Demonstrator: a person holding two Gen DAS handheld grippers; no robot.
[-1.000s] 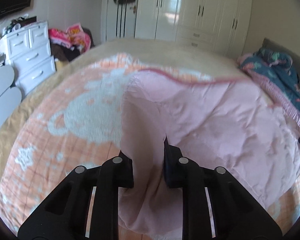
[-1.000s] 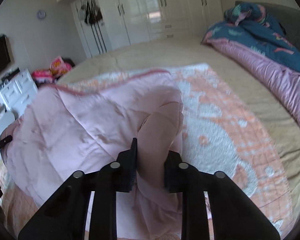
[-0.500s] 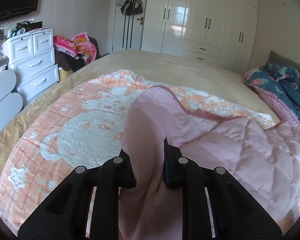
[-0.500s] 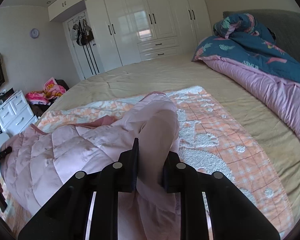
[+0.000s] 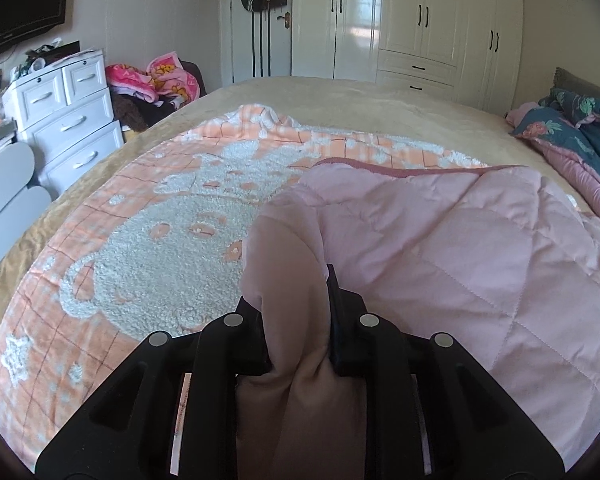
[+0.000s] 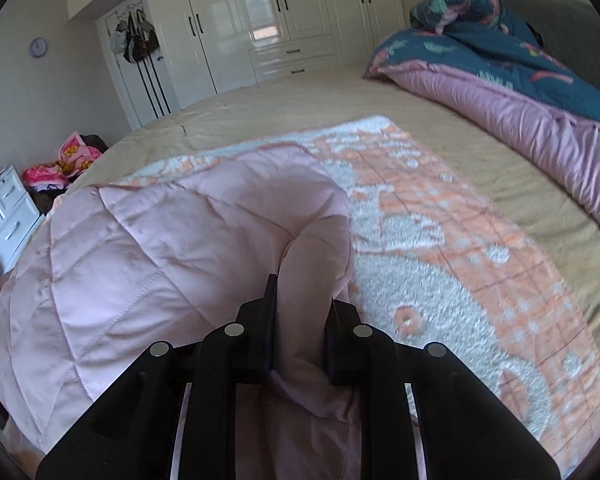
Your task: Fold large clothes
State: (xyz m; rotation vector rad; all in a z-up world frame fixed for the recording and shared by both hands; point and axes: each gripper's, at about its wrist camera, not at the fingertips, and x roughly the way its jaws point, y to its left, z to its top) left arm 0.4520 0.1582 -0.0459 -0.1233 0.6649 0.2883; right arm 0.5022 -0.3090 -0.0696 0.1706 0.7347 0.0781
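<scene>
Mid-fold, the left gripper (image 5: 296, 316) and right gripper (image 6: 300, 320) each clench a corner of the pink quilted garment (image 5: 440, 248), which judging by this must next be carried forward and laid flat.

The pink quilted garment (image 5: 440, 248) is a large padded item of pale pink fabric with diamond stitching and a darker pink trim (image 5: 400, 170) along its far edge. It lies spread over an orange-and-white fleece blanket (image 5: 148, 248) on the bed, covering the blanket's right portion in the left wrist view and its left portion in the right wrist view (image 6: 140, 248). Two bunched corners are raised off the blanket: one fold (image 5: 288, 280) is pinched between the fingers of the left tool (image 5: 296, 320), the other (image 6: 312, 276) between those of the right tool (image 6: 300, 320). Fabric between the raised corners sags in soft creases.
</scene>
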